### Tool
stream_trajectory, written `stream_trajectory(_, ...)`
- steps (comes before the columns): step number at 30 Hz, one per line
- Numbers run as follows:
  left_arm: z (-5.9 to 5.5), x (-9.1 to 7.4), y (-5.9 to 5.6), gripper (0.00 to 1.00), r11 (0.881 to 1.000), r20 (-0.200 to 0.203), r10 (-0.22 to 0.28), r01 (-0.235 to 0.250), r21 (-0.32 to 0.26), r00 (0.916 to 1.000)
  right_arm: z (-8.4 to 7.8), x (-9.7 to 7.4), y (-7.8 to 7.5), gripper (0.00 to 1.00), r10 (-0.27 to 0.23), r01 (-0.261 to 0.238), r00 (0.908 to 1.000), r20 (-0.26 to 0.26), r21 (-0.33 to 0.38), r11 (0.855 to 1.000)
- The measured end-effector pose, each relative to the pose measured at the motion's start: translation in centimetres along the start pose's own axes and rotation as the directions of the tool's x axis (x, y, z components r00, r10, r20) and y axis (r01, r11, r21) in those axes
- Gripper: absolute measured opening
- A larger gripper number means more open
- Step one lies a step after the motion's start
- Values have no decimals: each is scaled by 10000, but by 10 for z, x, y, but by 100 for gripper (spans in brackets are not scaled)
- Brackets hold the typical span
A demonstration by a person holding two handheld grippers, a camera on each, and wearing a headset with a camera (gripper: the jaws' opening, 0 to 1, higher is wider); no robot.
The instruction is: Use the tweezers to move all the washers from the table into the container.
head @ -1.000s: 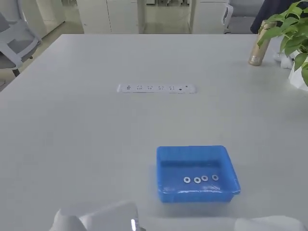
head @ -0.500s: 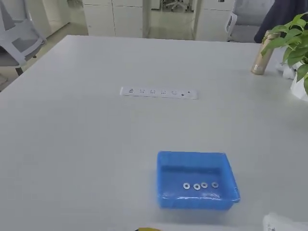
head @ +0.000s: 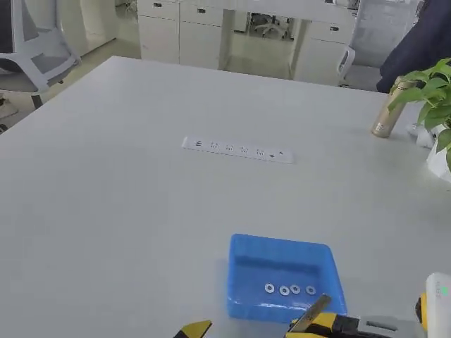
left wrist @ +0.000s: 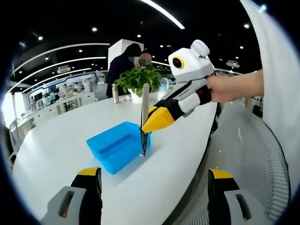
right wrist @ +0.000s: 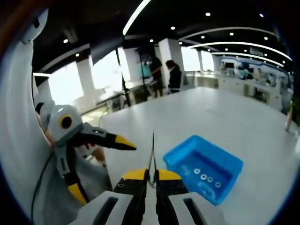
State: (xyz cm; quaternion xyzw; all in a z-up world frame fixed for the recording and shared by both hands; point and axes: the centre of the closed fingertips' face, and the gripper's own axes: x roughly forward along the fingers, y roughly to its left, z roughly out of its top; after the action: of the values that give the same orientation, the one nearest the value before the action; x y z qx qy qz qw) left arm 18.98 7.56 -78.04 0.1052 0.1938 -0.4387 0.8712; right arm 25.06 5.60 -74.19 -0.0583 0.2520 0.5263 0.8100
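My right gripper [right wrist: 152,176] is clenched on the slim silver metal tweezers [left wrist: 145,108], its yellow-tipped jaws pressed together around their shaft. In the left gripper view the tweezers stand nearly upright, points down, right by the near rim of the shallow blue rectangular plastic container [head: 282,246]. I cannot tell whether the points touch anything.

The four small silver ring washers [right wrist: 204,176] lie in a short row on the container's floor, close to the wall nearest me. They sit just beside one another. The container rests on the broad white table [head: 141,211], near the edge where I stand.

My left gripper [left wrist: 153,173] is released, its two yellow-and-black jaws spread wide with nothing between them. It hangs over the table's near edge, left of the container, with the right gripper just beside it.

Farther back on the table, well apart from the container, lies a long white power strip [head: 238,150]. At the far right stand a slender gold metal bottle [head: 386,113] and a leafy green potted plant [head: 431,81]
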Motion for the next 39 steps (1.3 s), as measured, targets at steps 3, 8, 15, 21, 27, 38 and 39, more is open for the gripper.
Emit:
stream_trajectory(3,1,0,-1,98,9999,125,-39,40,-130,9999,11,1,-10,3,-256,254,9995,192,63,9997)
stream_trajectory(8,3,-3,6,99,9993,360,302,-294,-229,9989,29,4,-33,3,-880,836,9942,621,708,9940)
stream_trajectory(15,4,-7,16,99,9941,581,799,-753,-787,9951,32,17,-66,3,-1517,1391,9868,565,1833,9732)
stream_trajectory(21,5,-8,17,99,9928,655,905,-849,-843,9937,25,36,-80,3,-1496,1372,9881,369,2307,9633)
stream_trajectory(27,5,-8,16,99,9942,576,917,-881,-609,9941,13,59,-90,3,-1351,1319,9908,-9,2223,9660)
stream_trajectory(38,2,-9,22,96,9895,519,1185,-1136,-899,9916,-8,78,-101,3,-1371,1473,9886,-628,2070,9672)
stream_trajectory(39,2,-9,22,96,9896,507,1178,-1129,-896,9917,-10,79,-101,3,-1349,1458,9884,-694,1886,9712)
